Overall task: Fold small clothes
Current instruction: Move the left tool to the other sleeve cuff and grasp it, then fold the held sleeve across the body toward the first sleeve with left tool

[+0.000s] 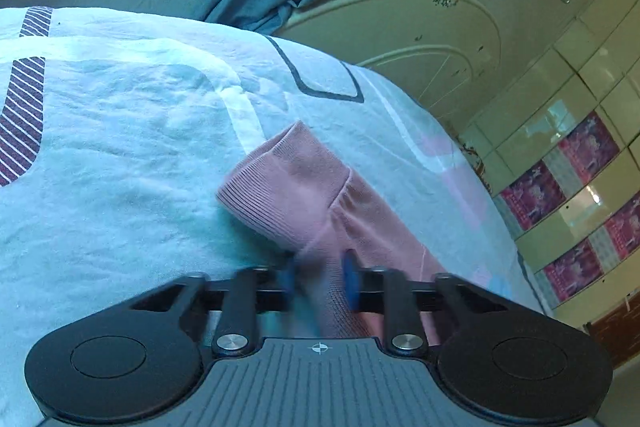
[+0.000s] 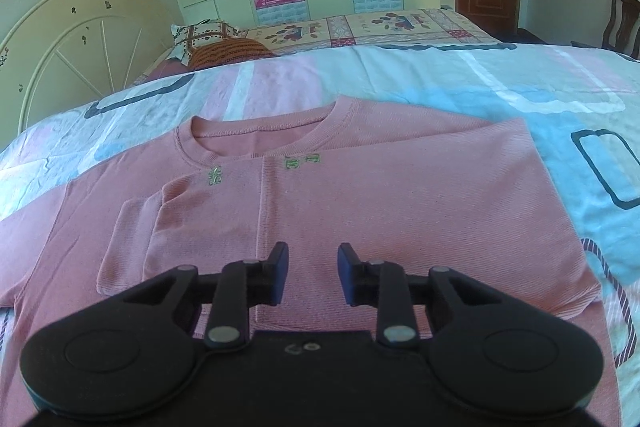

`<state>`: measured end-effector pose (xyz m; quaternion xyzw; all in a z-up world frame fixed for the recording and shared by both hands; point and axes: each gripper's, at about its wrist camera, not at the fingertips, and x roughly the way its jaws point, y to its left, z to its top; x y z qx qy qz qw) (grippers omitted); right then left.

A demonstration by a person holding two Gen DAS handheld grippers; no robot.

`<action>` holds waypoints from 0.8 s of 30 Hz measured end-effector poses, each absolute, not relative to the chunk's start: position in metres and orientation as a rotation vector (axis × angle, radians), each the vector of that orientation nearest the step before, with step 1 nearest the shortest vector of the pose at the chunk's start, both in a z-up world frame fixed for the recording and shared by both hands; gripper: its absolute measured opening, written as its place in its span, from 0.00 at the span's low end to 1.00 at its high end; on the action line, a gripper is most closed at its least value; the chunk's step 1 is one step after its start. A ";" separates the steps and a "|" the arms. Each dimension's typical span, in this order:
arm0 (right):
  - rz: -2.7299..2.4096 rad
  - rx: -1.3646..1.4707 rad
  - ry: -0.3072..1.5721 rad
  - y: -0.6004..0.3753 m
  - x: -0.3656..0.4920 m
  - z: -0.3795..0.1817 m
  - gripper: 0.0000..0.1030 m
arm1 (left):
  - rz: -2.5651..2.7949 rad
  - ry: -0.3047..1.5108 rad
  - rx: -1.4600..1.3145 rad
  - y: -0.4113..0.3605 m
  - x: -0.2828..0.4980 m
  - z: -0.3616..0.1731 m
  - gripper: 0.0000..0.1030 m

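1. Left gripper [image 1: 319, 277], at the lower centre of the left wrist view, had its blurred blue pads drawn in on the pink sleeve [image 1: 320, 195]; pink cloth filled the gap between them, so I judged it clamped on the fabric just behind the ribbed cuff [image 1: 276, 183].
2. From the jaws the sleeve's long axis ran up and to the left toward mid-frame, the cuff end lying free on the pale bedsheet [image 1: 120, 131]. The rest of the sleeve trailed off to the lower right, behind the gripper's body.
3. Right gripper [image 2: 313, 273], at the lower centre of the right wrist view, stood with its jaws apart and nothing between them, hovering over the pink top [image 2: 360, 195].
4. That top lay flat on the bed, neckline [image 2: 264, 131] toward the upper centre of the frame, its body stretching directly ahead of the fingers.
5. One sleeve seemed already folded across the chest at centre left; the left hand, holding cloth, looked better placed for the next fold.
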<state>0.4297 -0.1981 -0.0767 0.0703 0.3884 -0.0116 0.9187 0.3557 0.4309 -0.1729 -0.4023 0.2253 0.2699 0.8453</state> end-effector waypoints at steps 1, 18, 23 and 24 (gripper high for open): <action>-0.026 0.145 0.799 -0.199 0.430 -0.076 0.26 | 0.555 0.462 -0.865 0.430 0.356 -0.172 0.03; -0.081 0.219 0.746 -0.249 0.409 -0.063 0.26 | -0.065 0.484 -0.547 0.164 0.457 -0.079 0.04; -0.107 0.258 0.725 -0.274 0.399 -0.057 0.26 | -0.180 0.567 -0.422 0.073 0.469 -0.073 0.04; -0.113 0.266 0.721 -0.279 0.396 -0.056 0.26 | -0.195 0.588 -0.384 0.055 0.468 -0.073 0.04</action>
